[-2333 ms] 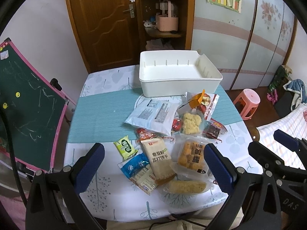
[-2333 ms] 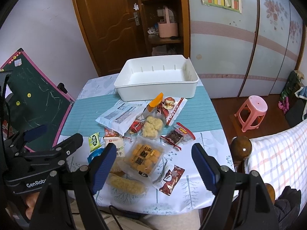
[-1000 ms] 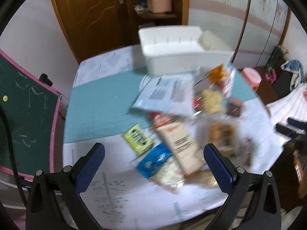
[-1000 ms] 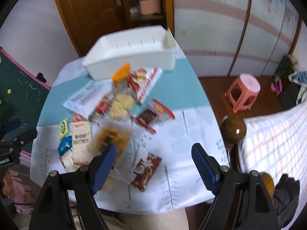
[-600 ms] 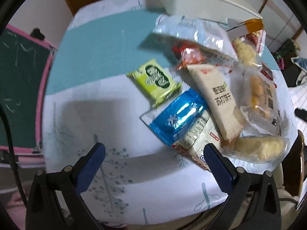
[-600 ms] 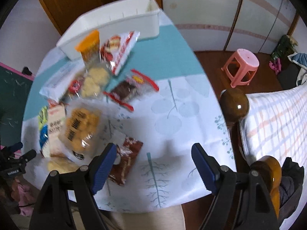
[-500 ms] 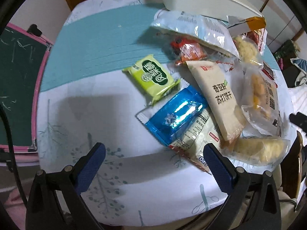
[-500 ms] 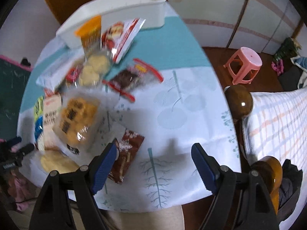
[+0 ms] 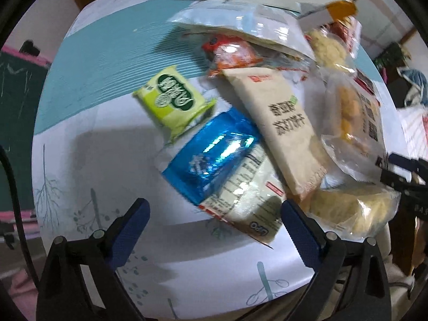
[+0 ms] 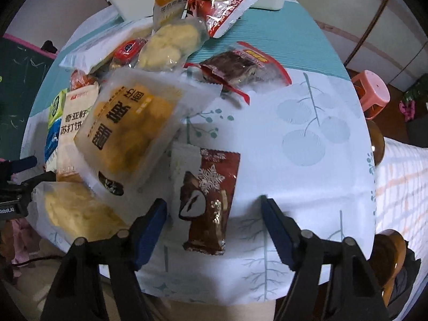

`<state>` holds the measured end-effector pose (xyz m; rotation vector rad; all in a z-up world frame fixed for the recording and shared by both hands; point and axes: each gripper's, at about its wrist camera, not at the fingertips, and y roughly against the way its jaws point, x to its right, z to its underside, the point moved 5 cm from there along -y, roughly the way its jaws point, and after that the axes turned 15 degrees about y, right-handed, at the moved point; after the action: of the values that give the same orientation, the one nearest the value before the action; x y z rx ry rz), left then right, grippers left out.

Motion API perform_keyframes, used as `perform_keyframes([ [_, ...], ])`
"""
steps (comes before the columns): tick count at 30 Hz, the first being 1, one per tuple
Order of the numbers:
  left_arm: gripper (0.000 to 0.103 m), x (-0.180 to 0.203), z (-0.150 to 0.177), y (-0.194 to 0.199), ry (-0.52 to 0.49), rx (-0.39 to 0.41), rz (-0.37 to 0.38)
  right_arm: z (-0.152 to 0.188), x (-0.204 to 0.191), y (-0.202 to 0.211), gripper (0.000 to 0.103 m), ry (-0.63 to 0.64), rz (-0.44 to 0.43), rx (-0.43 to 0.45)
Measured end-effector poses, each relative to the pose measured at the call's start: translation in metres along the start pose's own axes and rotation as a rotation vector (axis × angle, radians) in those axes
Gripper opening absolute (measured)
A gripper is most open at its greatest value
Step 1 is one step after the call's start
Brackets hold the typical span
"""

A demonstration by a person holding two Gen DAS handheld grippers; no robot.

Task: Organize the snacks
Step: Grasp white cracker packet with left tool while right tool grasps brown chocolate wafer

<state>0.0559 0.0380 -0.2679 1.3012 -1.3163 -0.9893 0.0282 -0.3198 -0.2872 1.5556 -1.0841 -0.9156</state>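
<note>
Blue-padded jaws of the right gripper (image 10: 214, 214) are seen closing around, not yet touching, the brown snowflake-printed packet (image 10: 207, 198) on the tablecloth (image 10: 307, 187). Left gripper (image 9: 214, 222) jaws, spread and closing, are poised above the blue foil packet (image 9: 211, 155).

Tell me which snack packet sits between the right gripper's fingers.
The brown snowflake-print packet. It lies alone on the tablecloth between the closing right gripper jaws, not yet pinched; the other packets lie farther left or up the table.
</note>
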Motion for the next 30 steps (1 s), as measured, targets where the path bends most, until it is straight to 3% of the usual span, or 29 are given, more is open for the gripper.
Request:
perform_keyframes([
  [7,0.098,0.033,0.005,0.003,-0.184,0.011,-0.022,0.003,-0.003,0.003,0.050,0.026,0.012,0.013],
  [9,0.088,0.044,0.006,0.001,-0.238,-0.002,0.000,0.002,-0.004,0.002,0.047,0.029,0.019,0.015],
  [12,0.079,0.060,0.011,-0.004,-0.311,-0.039,0.031,0.002,-0.005,0.002,0.046,0.030,0.020,0.019],
  [21,0.079,0.083,-0.001,-0.025,-0.379,-0.074,0.065,0.006,0.000,0.002,0.046,0.024,0.012,0.034],
  [26,0.079,0.105,-0.001,-0.029,-0.437,-0.069,0.021,0.006,0.003,0.004,0.045,0.025,0.011,0.039],
  [30,0.051,0.116,0.008,-0.015,-0.463,-0.078,0.042,0.004,0.003,0.005,0.039,0.016,0.011,0.040],
])
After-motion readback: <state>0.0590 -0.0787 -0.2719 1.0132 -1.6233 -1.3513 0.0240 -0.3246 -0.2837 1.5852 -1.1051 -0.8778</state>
